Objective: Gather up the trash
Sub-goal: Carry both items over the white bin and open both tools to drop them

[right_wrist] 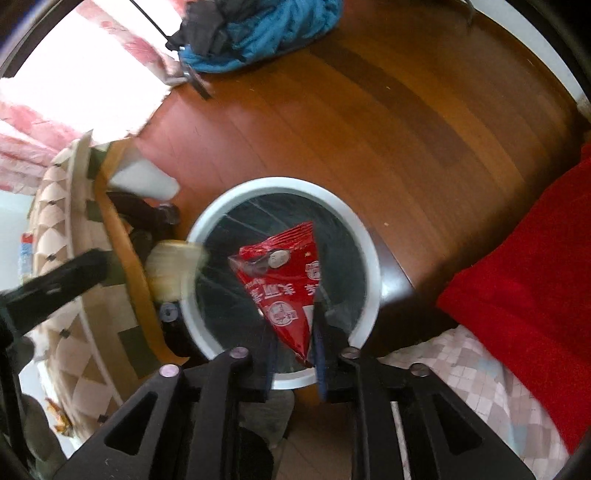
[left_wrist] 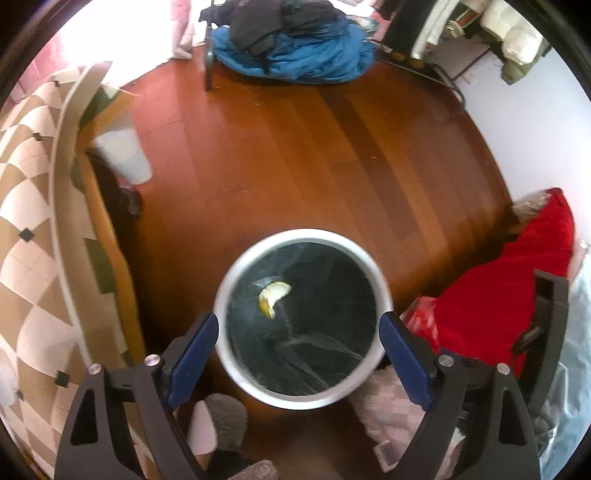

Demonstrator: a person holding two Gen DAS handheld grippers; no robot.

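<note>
Below me spreads a reddish wooden floor; at its far edge I see a blue quilt heaped with dark clothes, a red blanket on my right and a chequered cover left

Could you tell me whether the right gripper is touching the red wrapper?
Touching: the right wrist view shows the right gripper pinching the red wrapper.
</note>
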